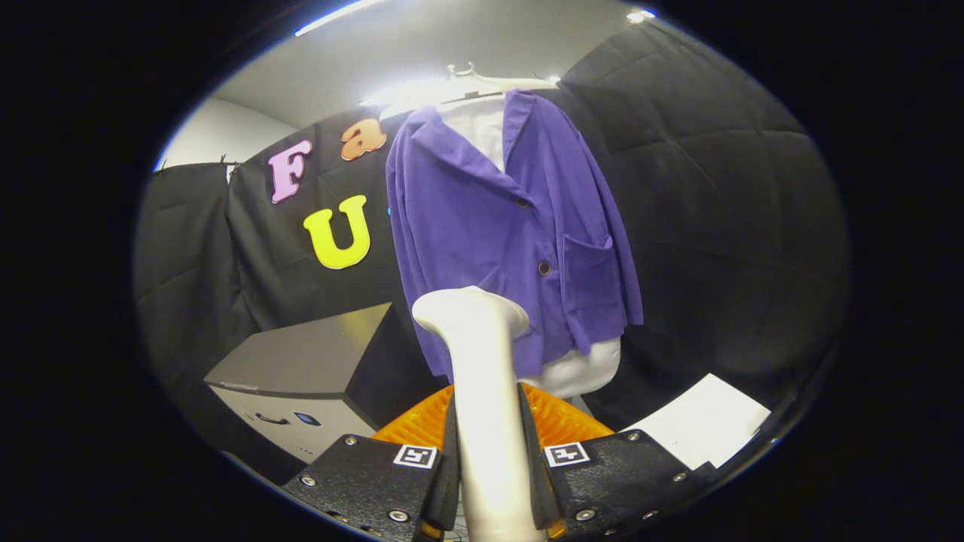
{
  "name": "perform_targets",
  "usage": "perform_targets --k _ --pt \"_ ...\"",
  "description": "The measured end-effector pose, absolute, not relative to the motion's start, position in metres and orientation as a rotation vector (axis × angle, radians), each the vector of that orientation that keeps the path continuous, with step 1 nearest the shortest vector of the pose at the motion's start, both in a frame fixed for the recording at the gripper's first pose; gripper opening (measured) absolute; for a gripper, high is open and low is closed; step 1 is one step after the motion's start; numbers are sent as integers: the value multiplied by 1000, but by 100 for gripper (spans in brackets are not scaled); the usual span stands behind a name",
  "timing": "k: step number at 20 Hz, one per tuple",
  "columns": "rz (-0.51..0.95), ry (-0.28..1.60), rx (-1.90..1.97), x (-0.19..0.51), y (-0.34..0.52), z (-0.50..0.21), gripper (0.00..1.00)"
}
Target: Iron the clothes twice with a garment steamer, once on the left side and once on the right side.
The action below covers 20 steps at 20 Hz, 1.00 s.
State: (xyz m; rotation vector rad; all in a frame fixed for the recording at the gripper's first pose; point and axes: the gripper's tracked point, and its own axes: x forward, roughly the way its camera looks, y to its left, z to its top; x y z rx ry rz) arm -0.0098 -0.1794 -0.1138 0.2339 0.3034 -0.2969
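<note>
- The gripper [488, 467] pinches the white, smooth plastic handle of the garment steamer [482, 376] between both fingers, one pressing on each side, so the tool rides upright along the fingers with its head pointing forward.
- The steamer's rounded head rises just ahead of the fingertips, in front of the lower hem of the purple corduroy jacket [512, 226]; whether it touches the cloth cannot be told, though it seems to stand a little short of it.
- The jacket hangs beyond the fingers on a white hanger [471, 75] over a white bust form [580, 369], presumably so both front panels lie flat and open to the steam.
- A ribbed orange part [557, 421] sits just behind the handle, between the fingers; what it is cannot be made out.
- To the gripper's left stands a grey, box-like unit with a dark top [301, 376]; to its right lies a white sheet [700, 429], cut off at its far corner.
- The handle's lower end is hidden, and the jacket's sleeves fold back out of sight.
- Judging by this, neither pass has clearly started.
</note>
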Motion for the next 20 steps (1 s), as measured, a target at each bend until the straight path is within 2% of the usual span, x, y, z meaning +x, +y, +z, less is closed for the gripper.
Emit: perform_targets --k 7,13,20 --pt "-414 181 207 29 -215 -47 37" --pt "-566 120 177 52 -259 -34 38" --pt "-589 -4 157 79 -281 28 37"
